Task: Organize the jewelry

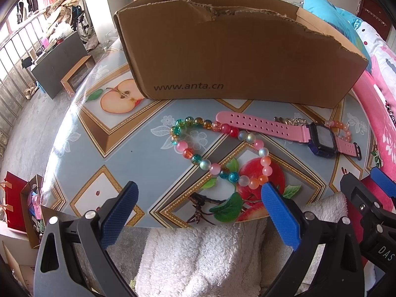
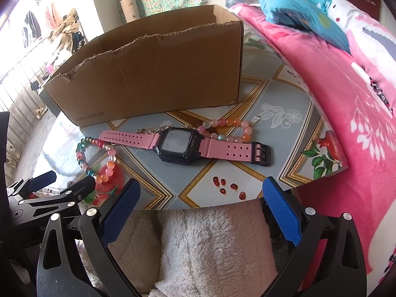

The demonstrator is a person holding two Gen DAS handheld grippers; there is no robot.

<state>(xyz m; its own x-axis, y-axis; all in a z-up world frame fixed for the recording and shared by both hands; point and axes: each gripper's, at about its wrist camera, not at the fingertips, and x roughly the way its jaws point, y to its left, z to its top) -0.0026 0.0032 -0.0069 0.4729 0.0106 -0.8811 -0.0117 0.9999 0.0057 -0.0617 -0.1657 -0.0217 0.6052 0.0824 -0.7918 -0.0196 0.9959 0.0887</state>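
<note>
Sorting has not visibly begun: every piece lies loose on the worktop (image 1: 138,148), though the cardboard box (image 1: 222,57) interior is hidden. The long bead necklace (image 1: 205,146) snakes across the middle of the left wrist view. The pink watch (image 2: 180,143) lies flat at the centre of the right wrist view, a small bead bracelet (image 2: 230,130) touching its upper right side and a thin metal chain (image 2: 153,130) peeking out behind its strap. Both the left gripper (image 1: 200,203) and the right gripper (image 2: 200,200) hover low in frame, jaws spread wide and empty. Open worktop lies between jaws and jewelry. The box's torn wall blocks the far side, and a pink blanket (image 2: 346,99) crowds the right edge.
</note>
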